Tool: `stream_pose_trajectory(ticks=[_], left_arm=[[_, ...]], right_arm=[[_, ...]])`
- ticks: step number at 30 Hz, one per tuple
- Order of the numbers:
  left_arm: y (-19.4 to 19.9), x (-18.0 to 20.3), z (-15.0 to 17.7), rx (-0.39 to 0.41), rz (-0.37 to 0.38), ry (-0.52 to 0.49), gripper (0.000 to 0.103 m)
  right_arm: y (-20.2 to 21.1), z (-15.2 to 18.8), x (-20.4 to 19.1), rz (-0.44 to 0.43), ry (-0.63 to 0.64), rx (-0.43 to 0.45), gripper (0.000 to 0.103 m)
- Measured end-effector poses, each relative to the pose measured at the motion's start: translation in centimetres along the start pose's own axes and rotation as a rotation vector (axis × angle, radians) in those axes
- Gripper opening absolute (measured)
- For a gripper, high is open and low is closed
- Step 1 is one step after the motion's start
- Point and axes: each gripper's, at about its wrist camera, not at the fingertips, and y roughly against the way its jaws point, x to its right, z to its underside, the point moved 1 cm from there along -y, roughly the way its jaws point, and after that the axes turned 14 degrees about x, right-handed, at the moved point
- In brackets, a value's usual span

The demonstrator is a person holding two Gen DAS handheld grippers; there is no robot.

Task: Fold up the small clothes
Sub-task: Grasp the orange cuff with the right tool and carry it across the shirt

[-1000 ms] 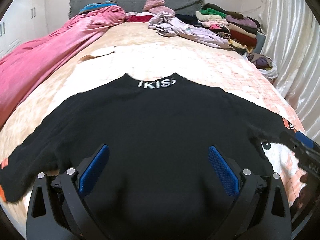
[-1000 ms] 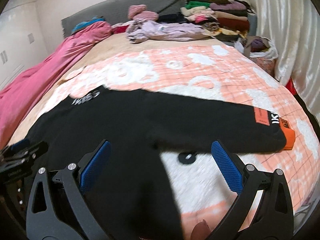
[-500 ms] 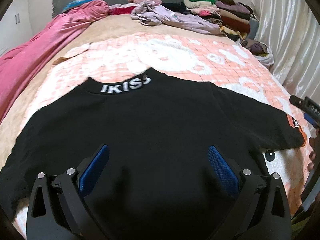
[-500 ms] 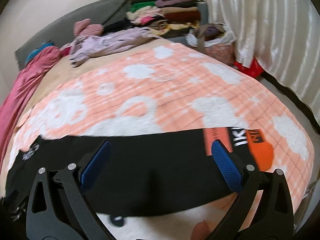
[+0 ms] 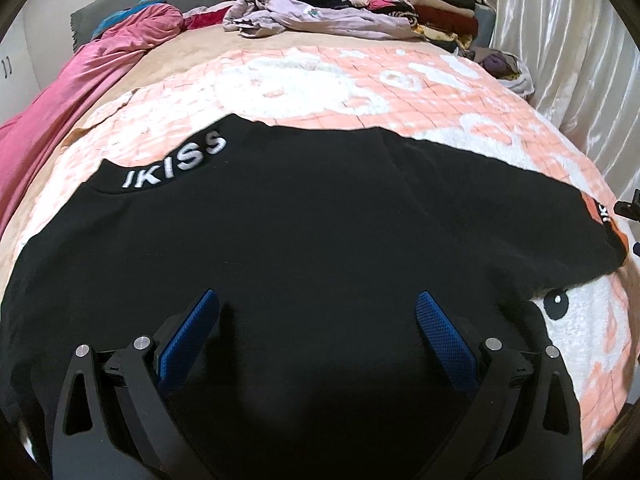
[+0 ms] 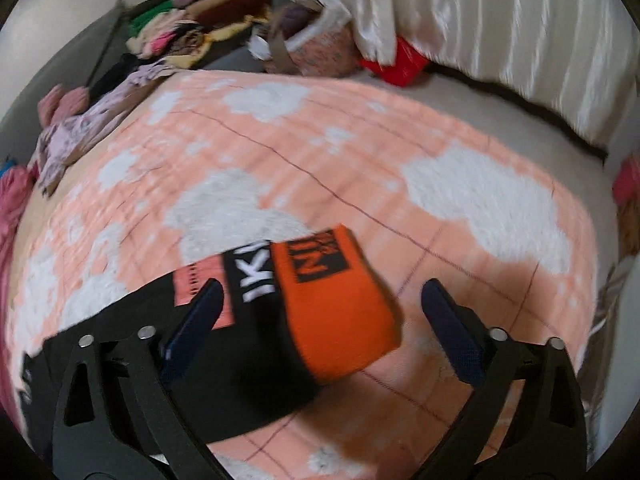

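Observation:
A black sweater (image 5: 304,232) with white "IKISS" on its collar (image 5: 176,164) lies spread flat on the peach-and-white blanket (image 5: 320,80). My left gripper (image 5: 318,300) hovers open over the sweater's body, nothing between its blue pads. The sweater's right sleeve ends in an orange cuff (image 6: 336,304). My right gripper (image 6: 320,288) hangs just above that cuff, which lies between its fingers; its jaws are closing and the pads stand clear of the cloth. The right gripper's tip (image 5: 628,210) shows at the left wrist view's right edge.
A pink quilt (image 5: 80,80) runs along the bed's left side. Loose and stacked clothes (image 5: 400,8) lie near the headboard. A bag of clothes (image 6: 316,40), a red bag (image 6: 396,64) and white curtains (image 6: 500,32) stand past the bed's right edge.
My right gripper has swept right along the sleeve to its orange cuff, rolling as it went, and its jaws have narrowed slightly. My left gripper has come lower and closer over the sweater's body.

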Motion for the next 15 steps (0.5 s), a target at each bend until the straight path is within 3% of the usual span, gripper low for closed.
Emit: stream_pose_trajectory(ticks=[3, 5, 7, 10, 15], left_arm=[[-0.7, 0.1, 0.4, -0.009, -0.001, -0.010, 0.099], [-0.8, 0.0, 0.4, -0.005, 0.005, -0.003, 0.099], [-0.5, -0.2, 0.4, 0.002, 0.009, 0.010, 0.099], [0.1, -0.8, 0.2, 0.017, 0.011, 0.032, 0.099], [2.0, -2.5, -0.2, 0.061, 0.002, 0.069, 0.099]], right_arm=[[-1.6, 0.5, 1.1, -0.029, -0.073, -0.070, 0.055], [-1.6, 0.7, 0.8, -0.056, -0.069, -0.070, 0.043], [-1.2, 0.6, 0.2, -0.134, -0.078, -0.067, 0.013], [0.3, 0.3, -1.0, -0.227, -0.055, -0.026, 0.009], [4.8, 0.4, -5.9, -0.522, 0.002, 0.036, 0.005]])
